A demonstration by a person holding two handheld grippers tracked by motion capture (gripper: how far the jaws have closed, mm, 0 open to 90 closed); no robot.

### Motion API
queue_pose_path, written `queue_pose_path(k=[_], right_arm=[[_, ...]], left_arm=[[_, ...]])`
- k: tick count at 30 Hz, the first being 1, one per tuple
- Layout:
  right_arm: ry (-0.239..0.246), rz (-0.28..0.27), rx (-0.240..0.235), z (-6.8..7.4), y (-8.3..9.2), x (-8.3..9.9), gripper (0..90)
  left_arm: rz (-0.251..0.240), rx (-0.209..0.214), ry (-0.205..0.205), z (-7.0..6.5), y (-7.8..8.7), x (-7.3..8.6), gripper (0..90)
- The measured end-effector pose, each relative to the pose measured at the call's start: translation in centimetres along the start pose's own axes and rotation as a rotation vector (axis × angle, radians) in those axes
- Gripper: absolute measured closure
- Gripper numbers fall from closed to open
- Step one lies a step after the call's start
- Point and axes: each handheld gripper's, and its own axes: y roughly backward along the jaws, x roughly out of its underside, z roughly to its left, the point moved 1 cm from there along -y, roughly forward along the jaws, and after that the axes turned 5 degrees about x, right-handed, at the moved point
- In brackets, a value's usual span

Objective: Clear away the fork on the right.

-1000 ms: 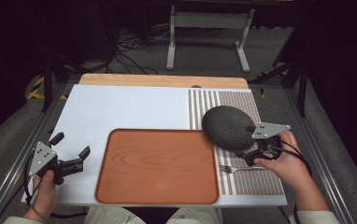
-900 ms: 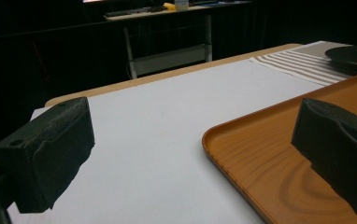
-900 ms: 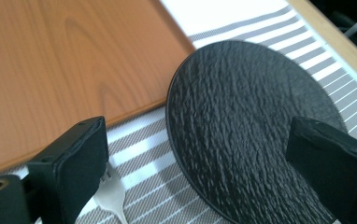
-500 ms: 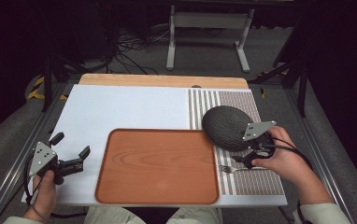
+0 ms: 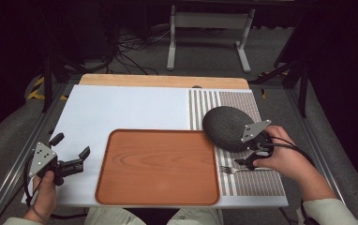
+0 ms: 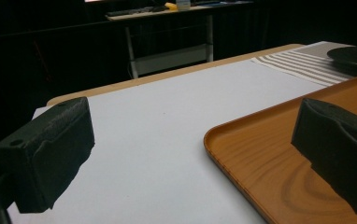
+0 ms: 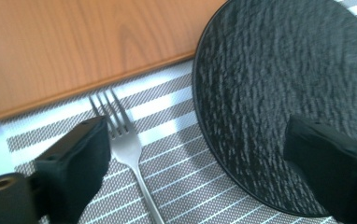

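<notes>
- A metal fork (image 7: pixel 127 154) is seen lying flat on a striped placemat (image 5: pixel 257 180), just off the right edge of a wooden tray (image 5: pixel 158 166); in the high view the fork (image 5: pixel 231 169) lies close to the near right corner of that tray
- The fork's long axis is laid roughly square to the tray's right edge, with the tines pointed toward the tray and the handle run away from it, under the right gripper (image 5: pixel 254 157)
- The fork is judged light, rigid and smooth, so slipping between the pads is likely; it lies flat, so little is left to pinch under. The narrow neck just behind the tines, or the handle, is judged the best place to be gripped, across its width
- The right gripper (image 7: pixel 204 163) is held spread wide above the mat, nothing grasped; one jaw is placed just beside the fork's tines, the other over a dark textured plate (image 7: pixel 284 93) to the tray's right
- Whether that jaw touches the fork cannot be made out with certainty
- The left gripper (image 5: pixel 69 152) is held apart and empty, left of the tray, above the white table (image 5: pixel 130 108)
</notes>
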Motion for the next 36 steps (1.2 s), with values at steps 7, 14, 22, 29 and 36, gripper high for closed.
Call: queue_pose_path(k=[7,14,22,29,36], right_arm=[[0.082,0.083,-0.070,0.1,-1.0,0.1,23.1],[0.120,0.169,-0.114,0.5,-1.8,0.4,25.0],[0.185,0.256,-0.182,1.0,-3.1,0.8,30.3],[0.213,0.327,-0.218,1.2,-3.8,1.1,40.7],[0.279,0.411,-0.254,1.4,-4.0,1.1,53.1]], left_arm=[[0.002,0.003,-0.006,0.1,0.0,0.0,0.1],[0.003,0.005,-0.005,0.1,0.1,0.0,0.1],[0.002,0.006,-0.004,0.1,0.1,0.0,0.1],[0.008,0.008,-0.004,0.2,0.1,0.0,0.1],[0.006,0.008,-0.003,0.1,0.1,-0.1,0.1]])
